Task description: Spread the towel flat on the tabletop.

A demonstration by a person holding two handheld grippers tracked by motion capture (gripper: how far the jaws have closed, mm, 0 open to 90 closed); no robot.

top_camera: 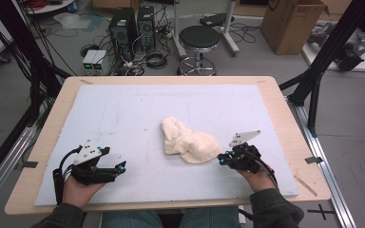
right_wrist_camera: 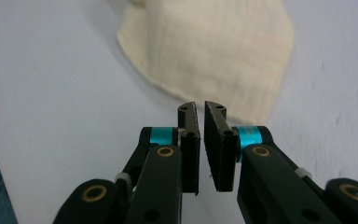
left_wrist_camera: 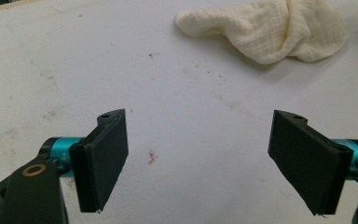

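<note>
The white foam board (top_camera: 123,109) covers most of the wooden table (top_camera: 285,118), and the crumpled cream cloth (top_camera: 190,141) lies a little right of the board's middle, its long axis running from 10 o'clock to 4 o'clock. The right gripper (top_camera: 224,159) sits just beside the cloth's 4 o'clock end and is clearly the nearer of the 2; from its jaws the cloth (right_wrist_camera: 209,51) lies straight ahead at 12 o'clock, and the jaws are pressed nearly together with nothing between them. The left gripper (top_camera: 120,167) rests well apart at 8 o'clock, jaws spread wide and empty.
</note>
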